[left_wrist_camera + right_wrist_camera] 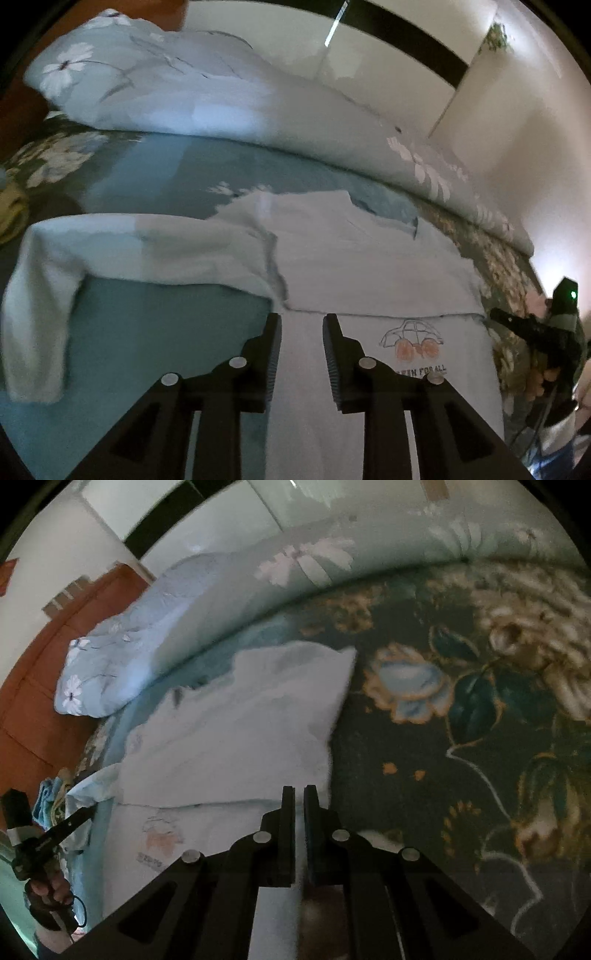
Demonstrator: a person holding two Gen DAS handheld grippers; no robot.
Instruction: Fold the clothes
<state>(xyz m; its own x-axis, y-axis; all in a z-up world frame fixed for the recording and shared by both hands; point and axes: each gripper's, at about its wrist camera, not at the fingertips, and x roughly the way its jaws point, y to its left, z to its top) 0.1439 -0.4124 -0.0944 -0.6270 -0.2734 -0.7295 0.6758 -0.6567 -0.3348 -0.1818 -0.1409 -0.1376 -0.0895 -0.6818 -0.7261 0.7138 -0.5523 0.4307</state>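
White T-shirt with car print lies partly folded on teal bedsheet, one sleeve spread out to left. Left gripper hovers over shirt's near edge, jaws apart, nothing between them. Right gripper at shirt's right edge, jaws almost together, holding nothing visible. Floral duvet bunched behind shirt; dark floral blanket right of it.

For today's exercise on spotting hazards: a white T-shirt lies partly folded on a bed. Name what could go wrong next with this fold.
1. One long sleeve trails off sideways over the blue sheet; left there, the fold may end lopsided.
2. The left gripper has open jaws with no cloth between them, so nothing holds the folded-over T-shirt.
3. The bunched duvet lies close behind and could snag.
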